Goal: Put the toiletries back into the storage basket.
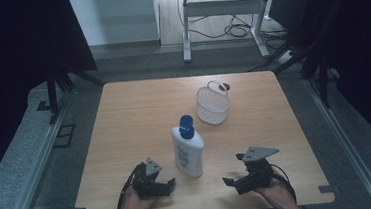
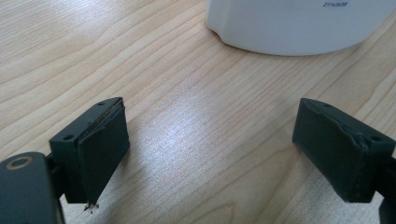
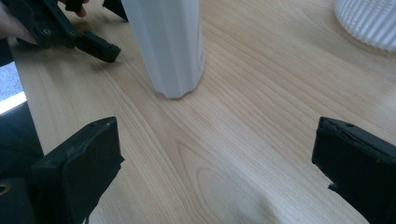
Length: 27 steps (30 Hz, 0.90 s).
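A white bottle [image 1: 188,147] stands upright on the wooden surface [image 1: 133,108], between the left claw [image 1: 167,186] and right claw [image 1: 232,180], both wide and empty. Behind it, near, sits a white basket [image 1: 212,105]; grey floor [image 1: 36,146] surrounds.

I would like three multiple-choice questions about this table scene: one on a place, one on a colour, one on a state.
1. Where is the white ribbed plastic basket relative to the white plastic bottle?
A. farther from the person
B. nearer the person
C. on top of it

2. What colour is the bottle's cap?
A. red
B. blue
C. green

3. How are the left tongs?
A. shut on the bottle
B. shut on the basket
C. open

Answers: A, the basket sits beyond the bottle; B, the cap is blue; C, bare wood shows between the spread jaws.
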Each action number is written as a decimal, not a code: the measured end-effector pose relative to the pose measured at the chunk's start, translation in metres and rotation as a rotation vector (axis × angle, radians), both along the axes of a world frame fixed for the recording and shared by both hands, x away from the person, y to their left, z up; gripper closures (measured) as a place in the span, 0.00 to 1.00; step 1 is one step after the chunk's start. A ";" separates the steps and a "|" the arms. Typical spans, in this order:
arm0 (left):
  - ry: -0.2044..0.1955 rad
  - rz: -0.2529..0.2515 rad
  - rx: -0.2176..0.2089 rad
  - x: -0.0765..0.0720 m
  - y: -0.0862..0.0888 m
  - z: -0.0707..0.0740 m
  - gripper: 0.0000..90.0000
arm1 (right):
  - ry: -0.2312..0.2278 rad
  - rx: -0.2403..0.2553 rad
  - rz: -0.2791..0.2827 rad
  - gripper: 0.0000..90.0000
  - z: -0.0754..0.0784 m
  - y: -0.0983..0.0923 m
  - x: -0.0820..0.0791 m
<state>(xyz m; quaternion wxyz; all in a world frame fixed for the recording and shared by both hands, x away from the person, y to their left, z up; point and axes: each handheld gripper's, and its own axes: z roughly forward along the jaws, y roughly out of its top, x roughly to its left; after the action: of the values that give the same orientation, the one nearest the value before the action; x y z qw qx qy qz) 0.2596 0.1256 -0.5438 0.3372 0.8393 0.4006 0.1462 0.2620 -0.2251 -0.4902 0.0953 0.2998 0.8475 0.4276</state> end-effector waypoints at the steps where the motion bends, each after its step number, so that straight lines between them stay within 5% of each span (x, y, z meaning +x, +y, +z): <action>1: 0.000 0.000 0.000 0.000 0.000 0.000 0.11 | -0.002 0.001 0.004 0.02 0.001 0.002 0.000; 27: 0.000 0.004 -0.002 0.000 0.000 0.000 0.11 | 0.002 0.024 0.064 0.09 0.027 0.051 0.012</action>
<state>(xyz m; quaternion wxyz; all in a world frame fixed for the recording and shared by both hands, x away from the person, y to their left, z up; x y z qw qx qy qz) 0.2593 0.1254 -0.5438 0.3378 0.8382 0.4023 0.1467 0.2742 -0.1744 -0.4631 0.0774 0.2742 0.8514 0.4404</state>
